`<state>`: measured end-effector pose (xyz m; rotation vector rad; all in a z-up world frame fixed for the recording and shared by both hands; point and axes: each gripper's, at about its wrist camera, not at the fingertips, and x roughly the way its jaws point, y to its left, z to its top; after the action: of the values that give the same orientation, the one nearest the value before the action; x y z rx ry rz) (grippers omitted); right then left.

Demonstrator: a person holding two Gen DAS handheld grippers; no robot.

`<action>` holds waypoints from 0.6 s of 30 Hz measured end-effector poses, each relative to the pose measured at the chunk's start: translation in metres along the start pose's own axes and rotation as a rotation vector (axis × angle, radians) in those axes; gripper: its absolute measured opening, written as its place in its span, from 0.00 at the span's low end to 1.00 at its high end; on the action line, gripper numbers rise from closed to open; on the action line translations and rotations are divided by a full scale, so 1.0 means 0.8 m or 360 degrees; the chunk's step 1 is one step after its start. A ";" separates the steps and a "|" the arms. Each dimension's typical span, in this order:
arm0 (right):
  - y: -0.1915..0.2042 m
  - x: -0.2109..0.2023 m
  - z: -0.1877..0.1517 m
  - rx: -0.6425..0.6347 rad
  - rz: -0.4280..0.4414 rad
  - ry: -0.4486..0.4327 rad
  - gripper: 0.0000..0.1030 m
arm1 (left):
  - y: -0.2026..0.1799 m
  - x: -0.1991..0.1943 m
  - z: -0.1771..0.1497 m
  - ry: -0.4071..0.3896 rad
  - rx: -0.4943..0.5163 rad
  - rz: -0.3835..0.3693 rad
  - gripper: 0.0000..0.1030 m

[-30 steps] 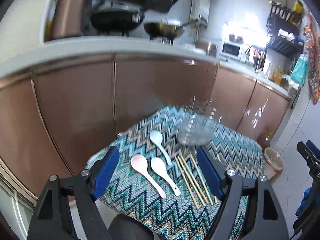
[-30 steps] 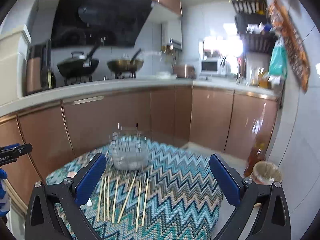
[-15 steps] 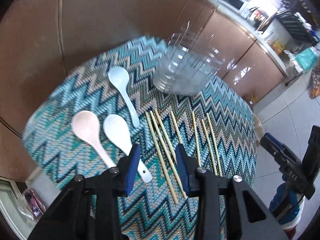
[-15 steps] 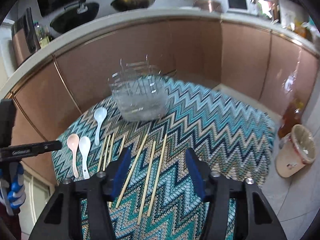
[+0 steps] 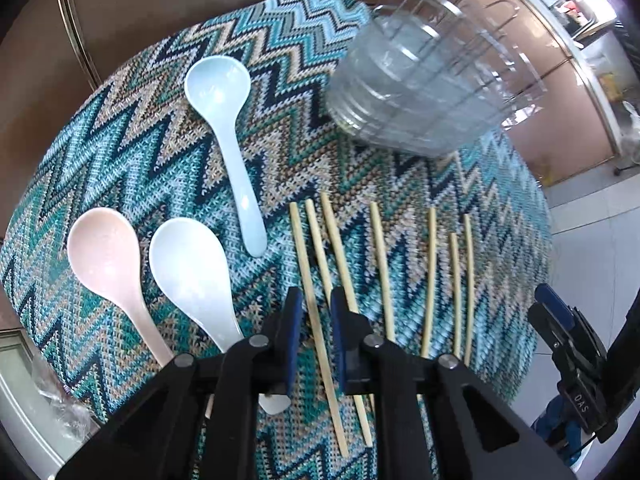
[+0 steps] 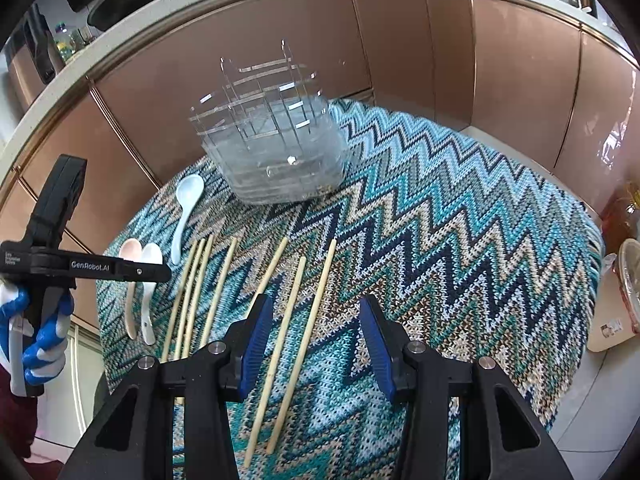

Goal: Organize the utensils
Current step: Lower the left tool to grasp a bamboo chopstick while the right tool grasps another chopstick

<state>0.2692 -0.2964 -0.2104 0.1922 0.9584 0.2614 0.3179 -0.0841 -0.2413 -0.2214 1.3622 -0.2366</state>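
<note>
Several wooden chopsticks (image 5: pixel 380 264) lie side by side on a round table with a zigzag cloth (image 5: pixel 120 152). Three spoons lie left of them: a pale blue one (image 5: pixel 228 128), a pink one (image 5: pixel 108 264) and a white one (image 5: pixel 192 276). A clear plastic utensil holder (image 5: pixel 420 80) stands at the back. My left gripper (image 5: pixel 316 320) is lowered with its jaws narrowly apart around the leftmost chopstick (image 5: pixel 316 312). My right gripper (image 6: pixel 316 328) is open above two chopsticks (image 6: pixel 300 320) on the right side of the row. The holder (image 6: pixel 272 152) is empty in the right wrist view.
Brown kitchen cabinets (image 6: pixel 400 40) curve behind the table under a light counter with pans. A small bin (image 6: pixel 624 292) stands on the floor at the right. The left gripper body and gloved hand (image 6: pixel 44 280) show at the left of the right wrist view.
Both grippers have come down and forward toward the chopsticks. The left jaws have narrowed from wide open to a slim gap around one chopstick. The right jaws have also narrowed.
</note>
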 end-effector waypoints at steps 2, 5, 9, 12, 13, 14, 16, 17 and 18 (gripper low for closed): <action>-0.003 0.007 0.001 -0.0008 0.0006 0.0013 0.42 | 0.000 0.008 0.005 0.0019 -0.0011 0.0027 0.11; -0.006 0.013 0.001 -0.0009 0.0021 0.0029 0.42 | 0.000 0.018 0.009 0.0036 -0.0028 0.0053 0.10; -0.008 0.022 0.004 -0.0012 0.0035 0.0056 0.42 | 0.001 0.026 0.010 0.0064 -0.0047 0.0069 0.10; -0.011 0.032 0.010 -0.0019 0.0048 0.0089 0.39 | 0.000 0.030 0.010 0.0081 -0.0055 0.0090 0.10; -0.011 0.036 0.012 -0.0019 0.0055 0.0102 0.38 | -0.001 0.033 0.011 0.0086 -0.0061 0.0095 0.10; -0.012 0.038 0.014 -0.0020 0.0065 0.0112 0.35 | -0.001 0.035 0.011 0.0090 -0.0067 0.0098 0.10; -0.013 0.047 0.021 -0.0016 0.0088 0.0146 0.31 | -0.005 0.040 0.012 0.0096 -0.0076 0.0104 0.10; -0.014 0.050 0.025 -0.0016 0.0095 0.0163 0.30 | -0.005 0.042 0.012 0.0099 -0.0083 0.0103 0.10; -0.015 0.054 0.027 -0.0014 0.0102 0.0178 0.29 | -0.004 0.042 0.012 0.0103 -0.0091 0.0100 0.10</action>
<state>0.3124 -0.2962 -0.2349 0.2024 1.0626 0.3378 0.3339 -0.0972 -0.2700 -0.2202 1.4390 -0.1537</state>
